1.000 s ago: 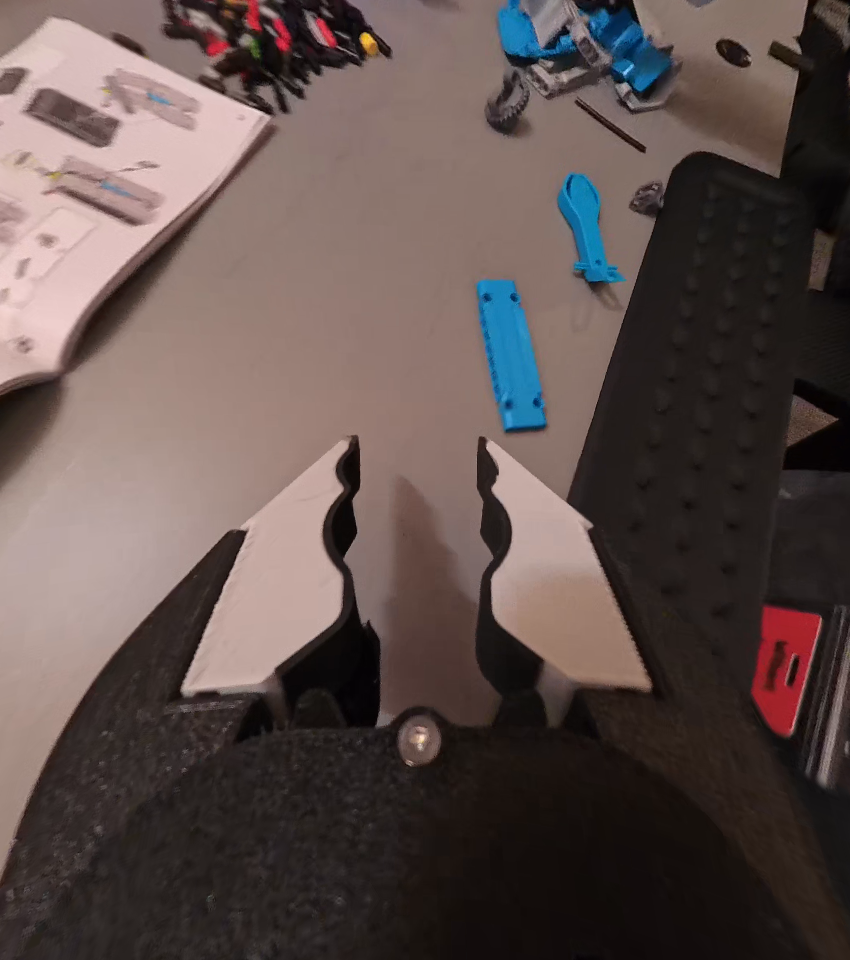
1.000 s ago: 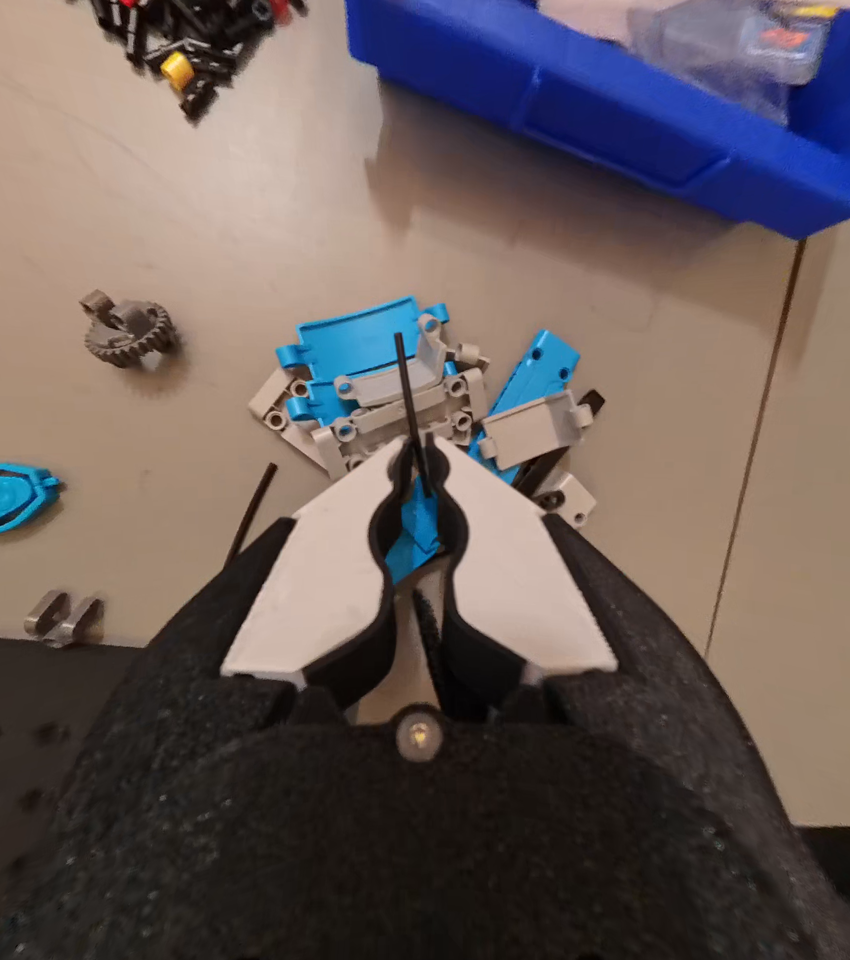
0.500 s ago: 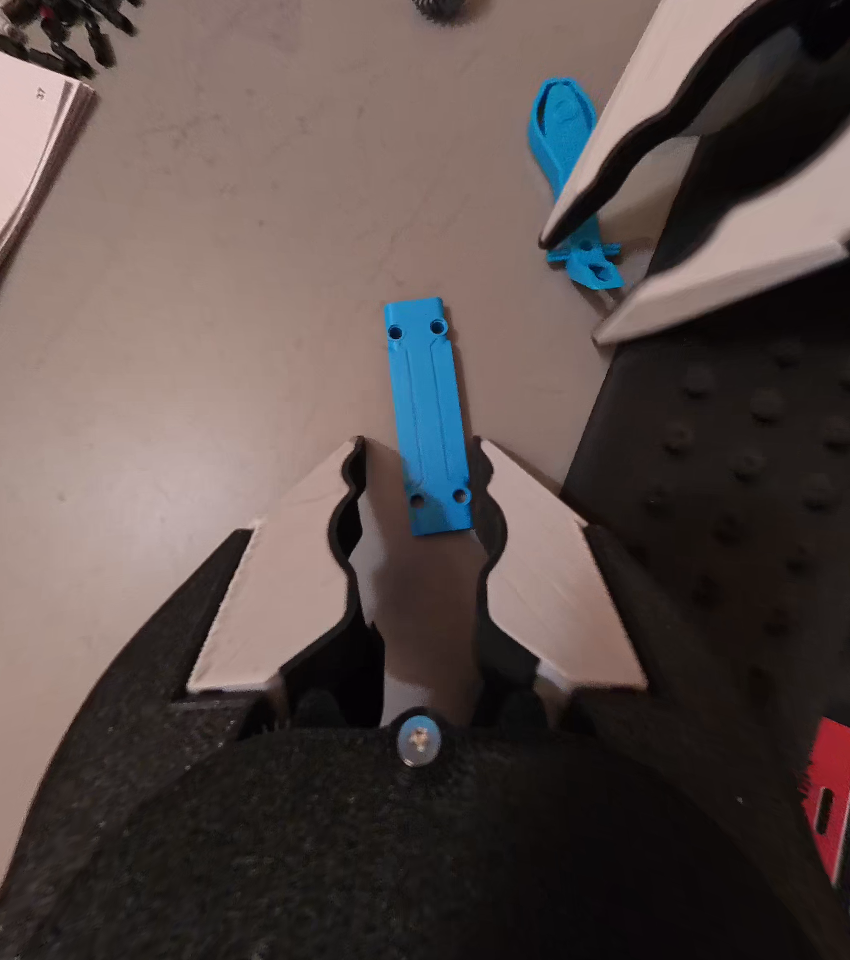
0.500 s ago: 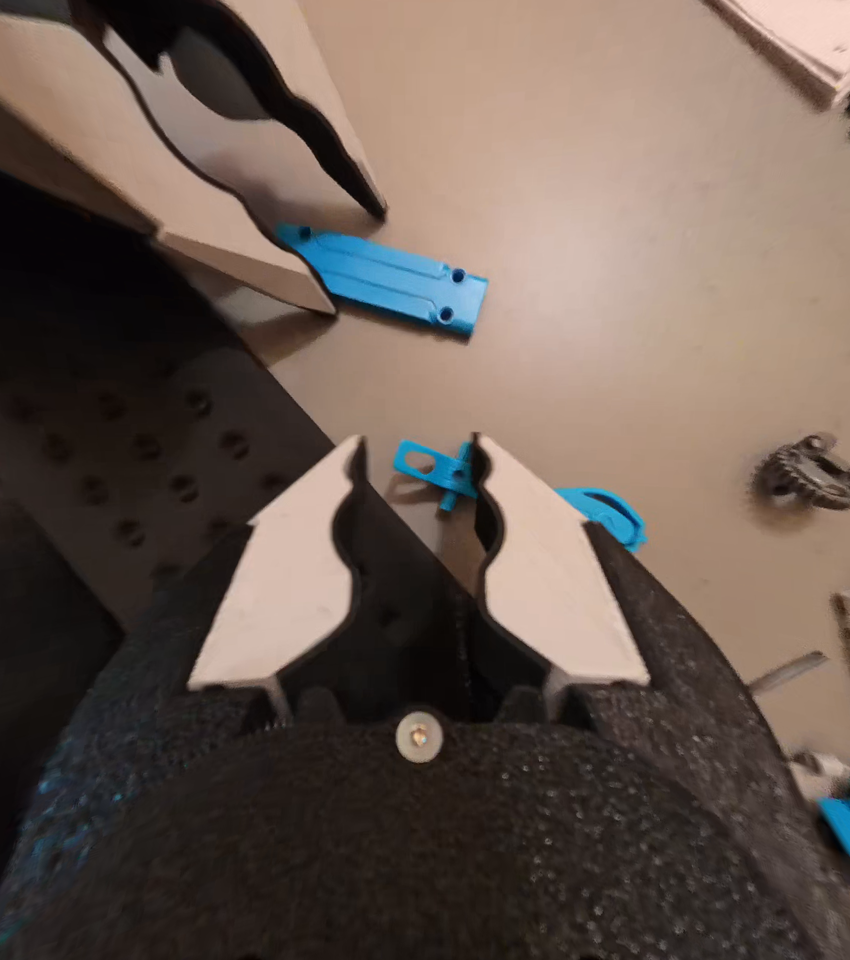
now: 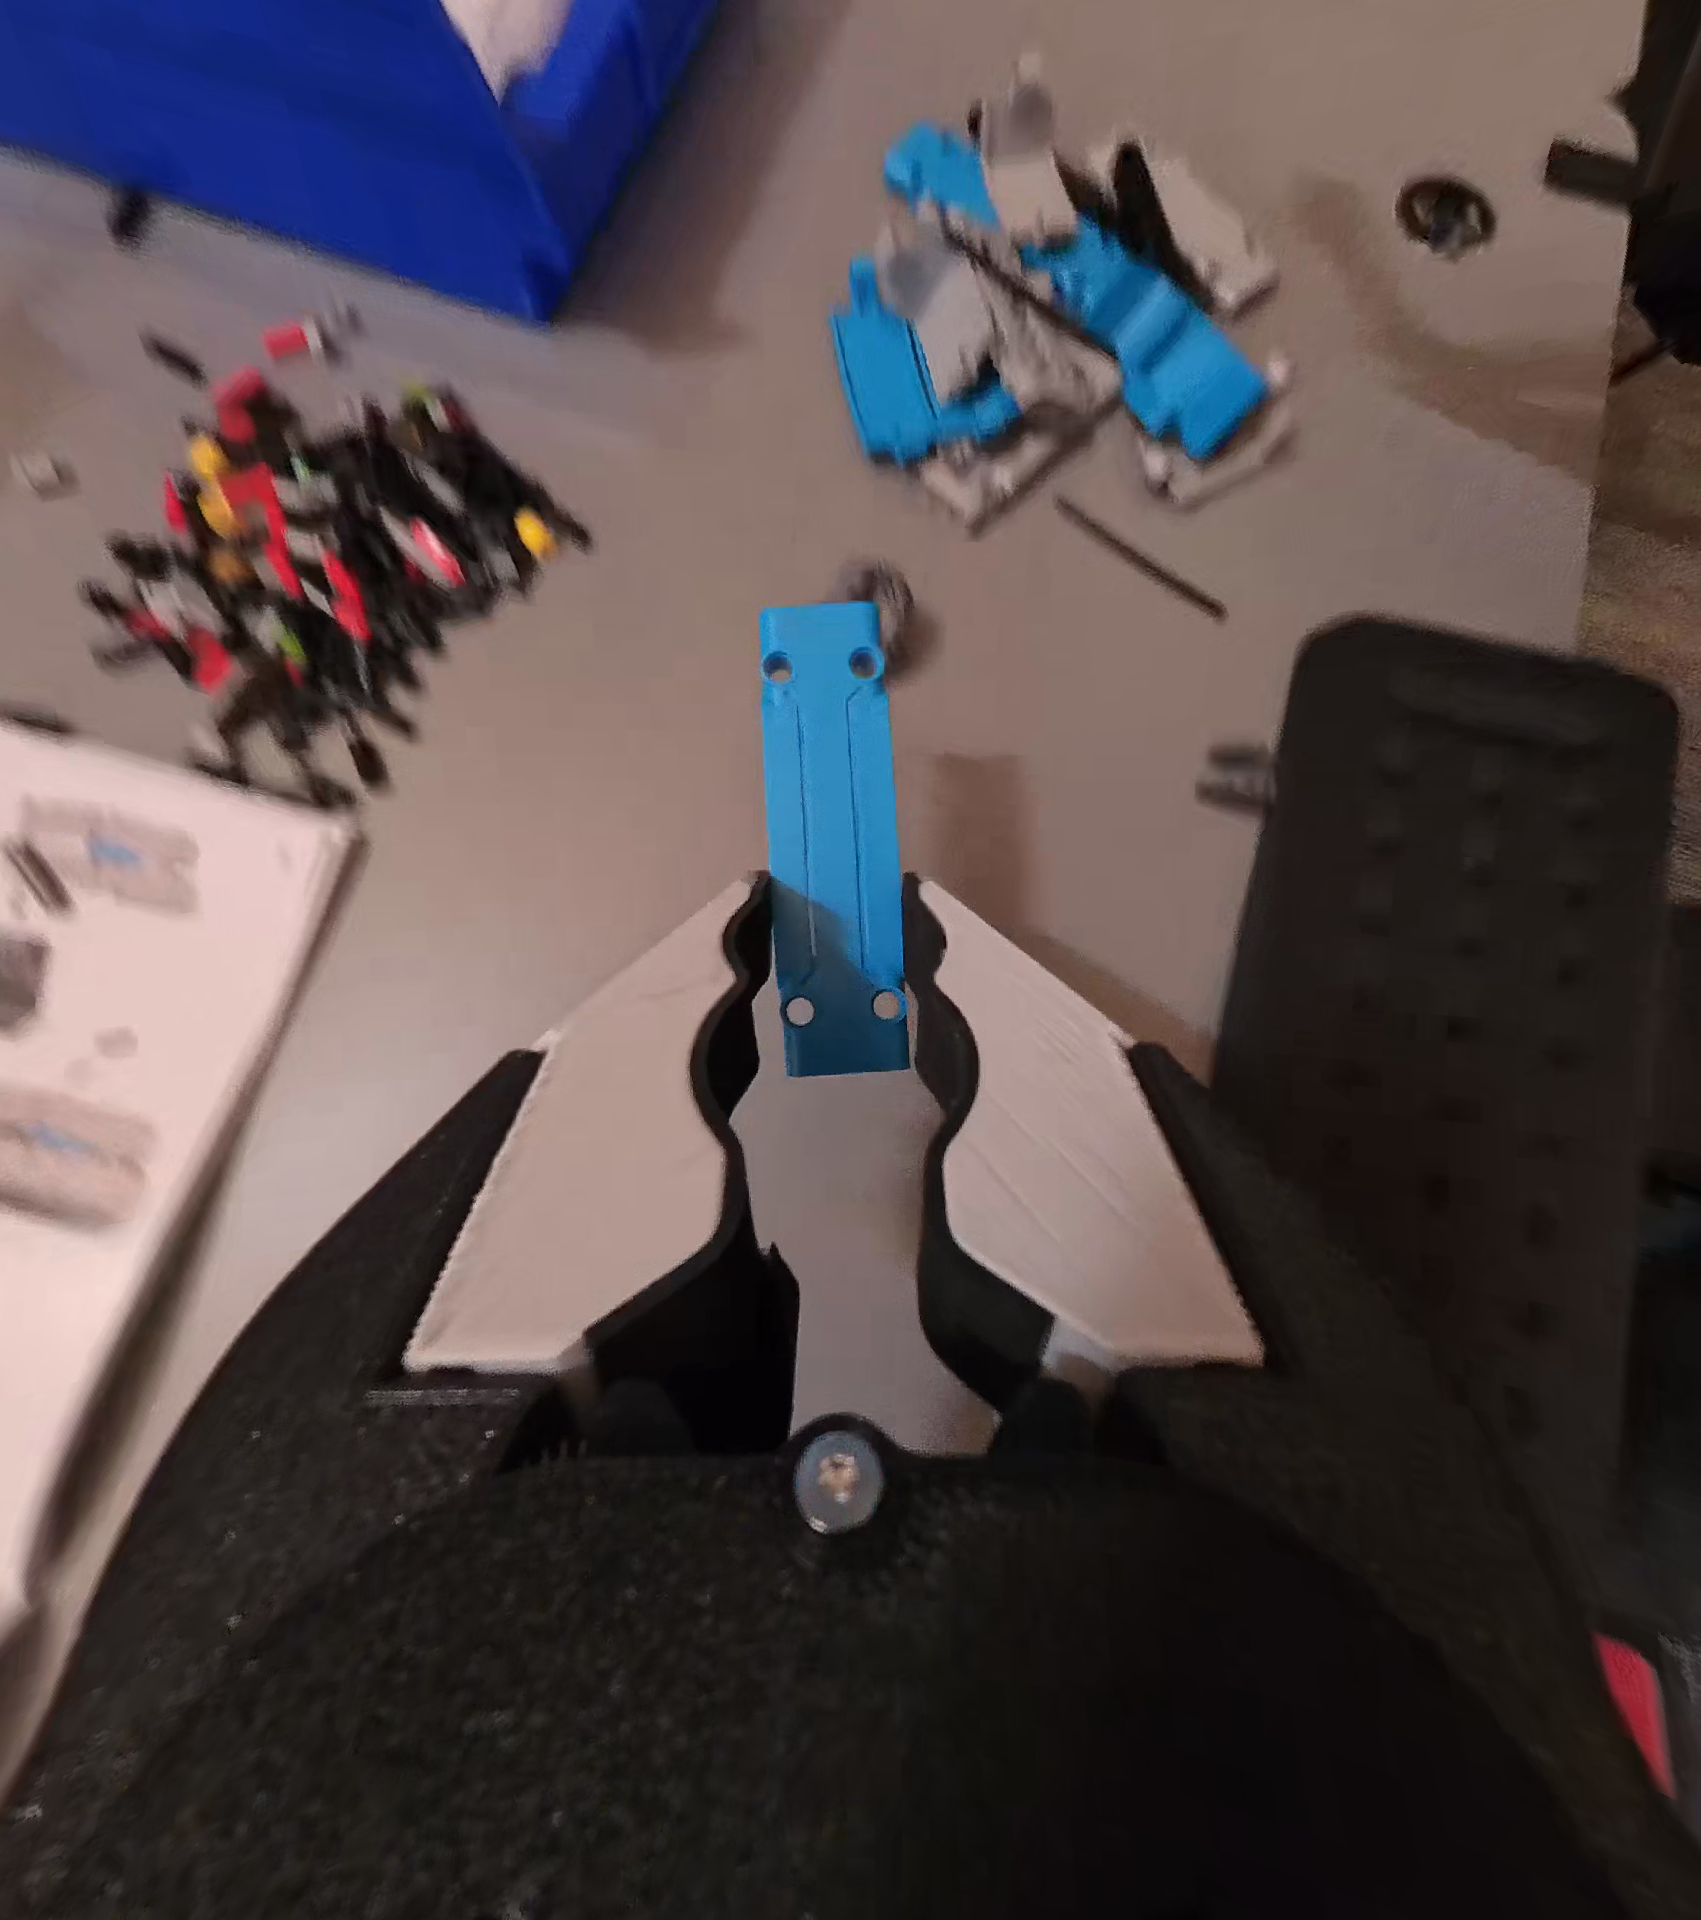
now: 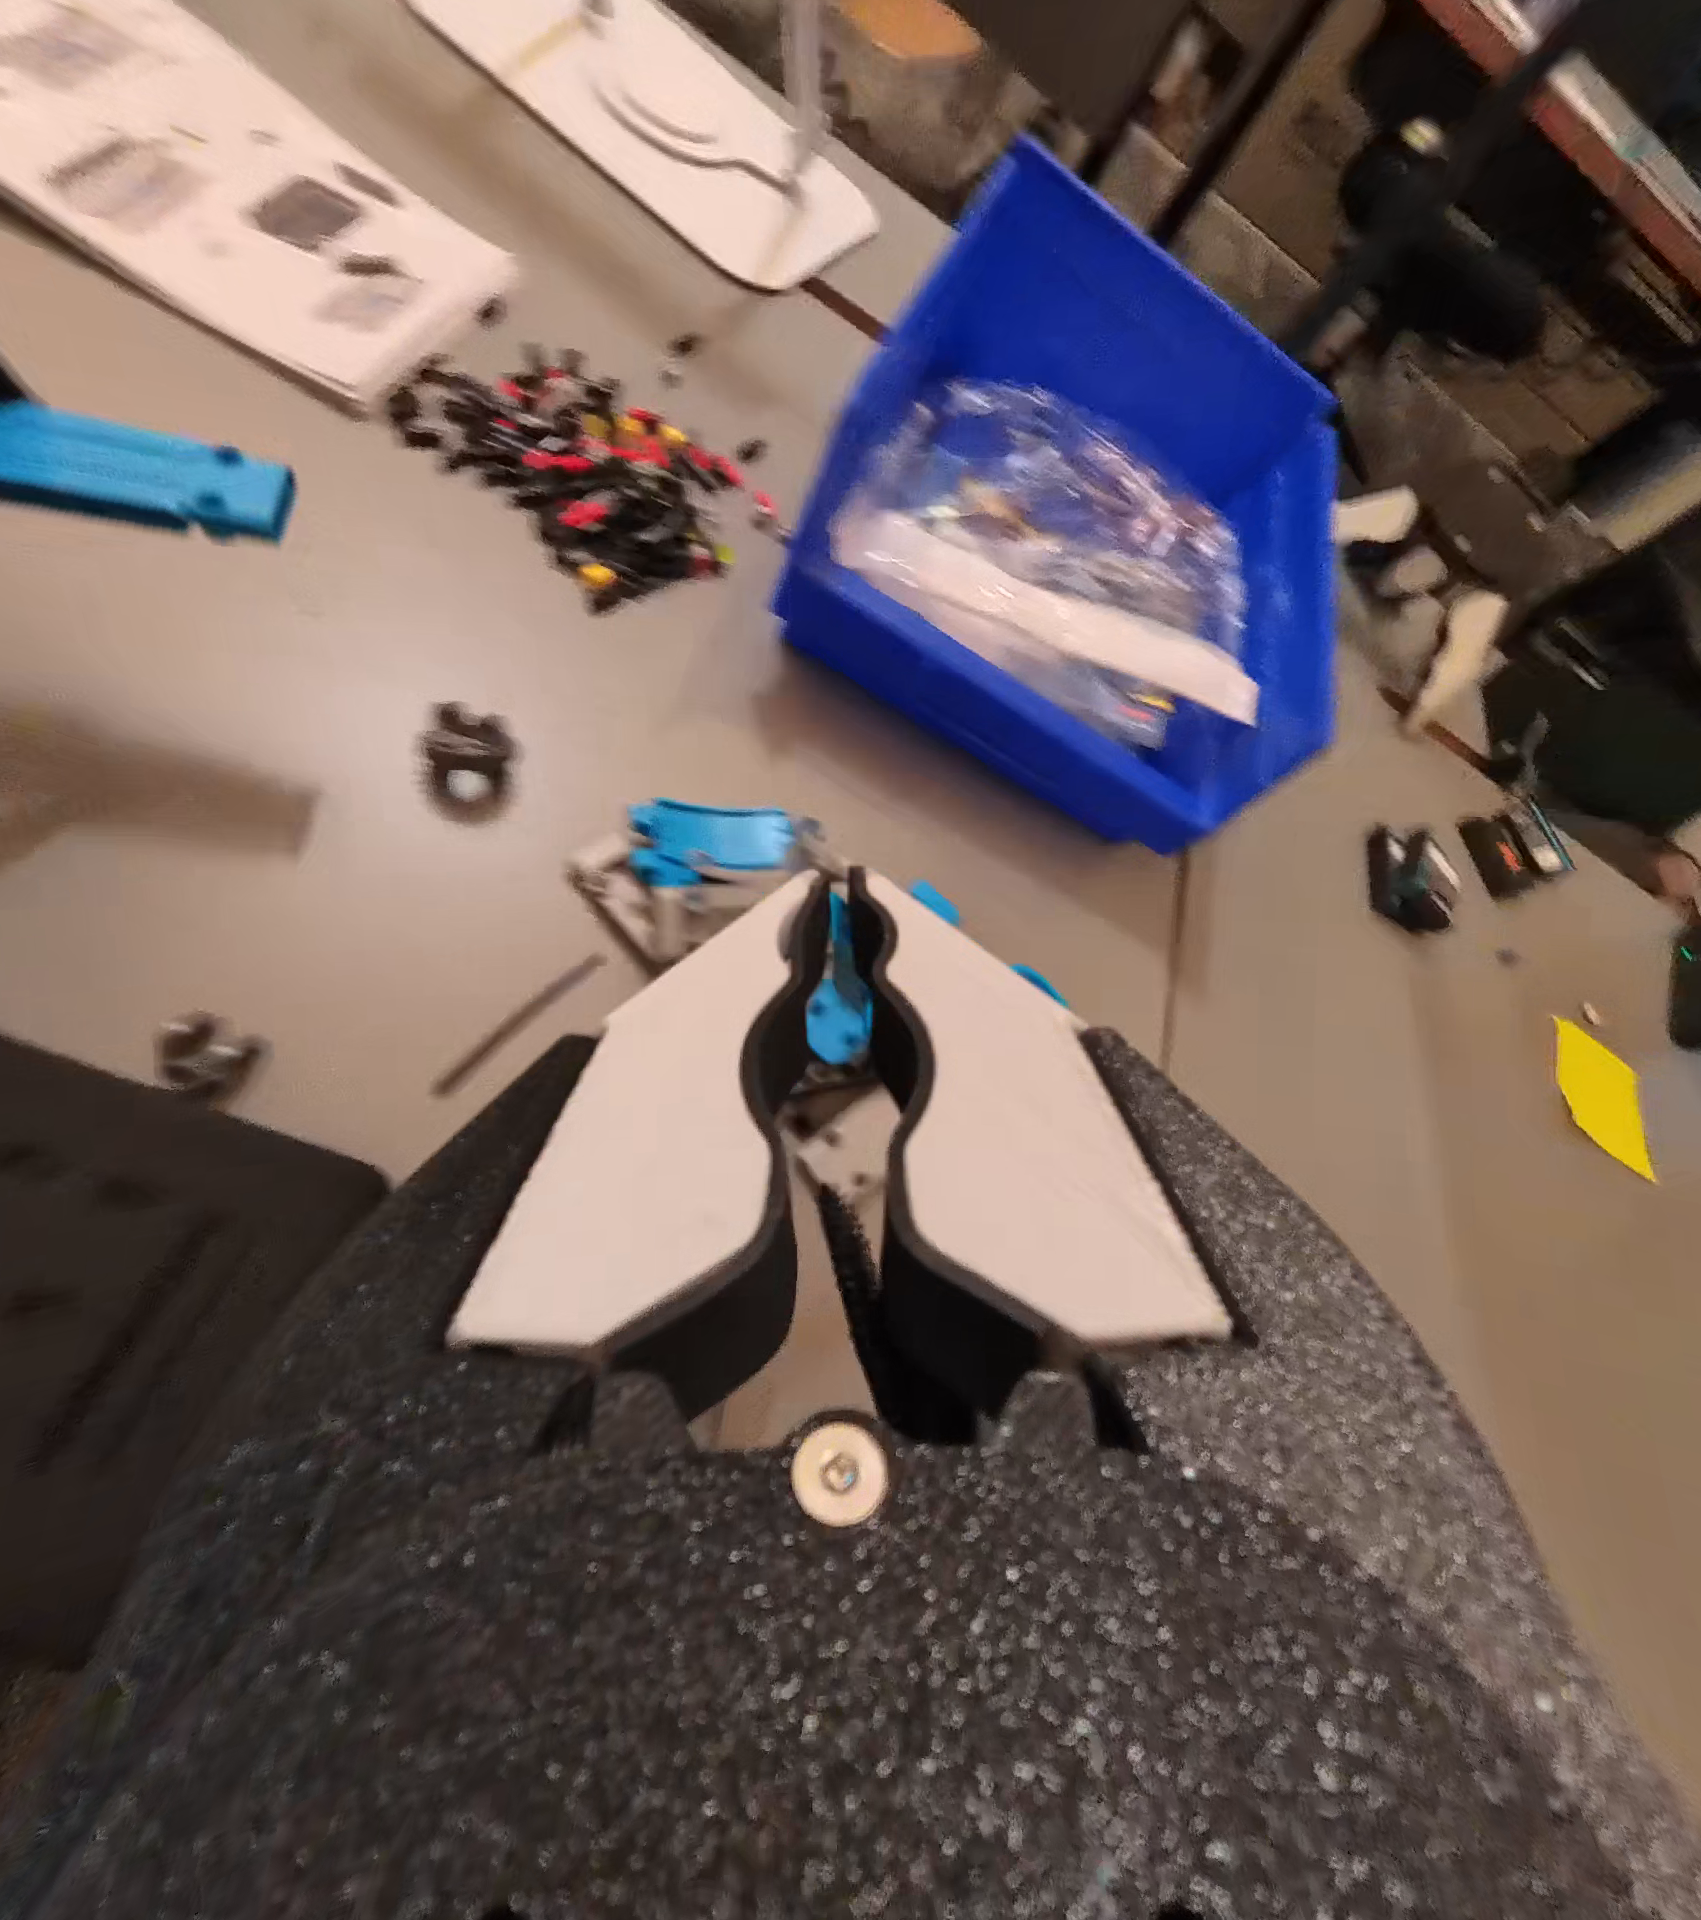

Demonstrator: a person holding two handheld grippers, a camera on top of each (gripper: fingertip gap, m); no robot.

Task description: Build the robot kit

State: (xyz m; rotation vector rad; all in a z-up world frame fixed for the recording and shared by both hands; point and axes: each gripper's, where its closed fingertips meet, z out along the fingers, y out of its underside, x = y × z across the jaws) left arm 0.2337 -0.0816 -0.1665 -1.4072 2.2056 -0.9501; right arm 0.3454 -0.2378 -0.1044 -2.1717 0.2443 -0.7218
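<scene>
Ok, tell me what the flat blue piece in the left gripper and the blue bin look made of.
Flat blue piece: looks like rigid moulded plastic, matte, with crisp round holes and moulded grooves. Blue bin: probably thicker moulded plastic with a slight sheen; its walls stand stiff and evenly coloured. Blur leaves the finer finish open.

Grey table point(image 5: 565, 810): booklet point(image 5: 46, 1039), bin point(image 6: 1085, 748), bricks point(image 5: 326, 561)

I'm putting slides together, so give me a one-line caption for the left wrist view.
Left gripper grips a flat blue panel above a grey table strewn with small building parts.
</scene>
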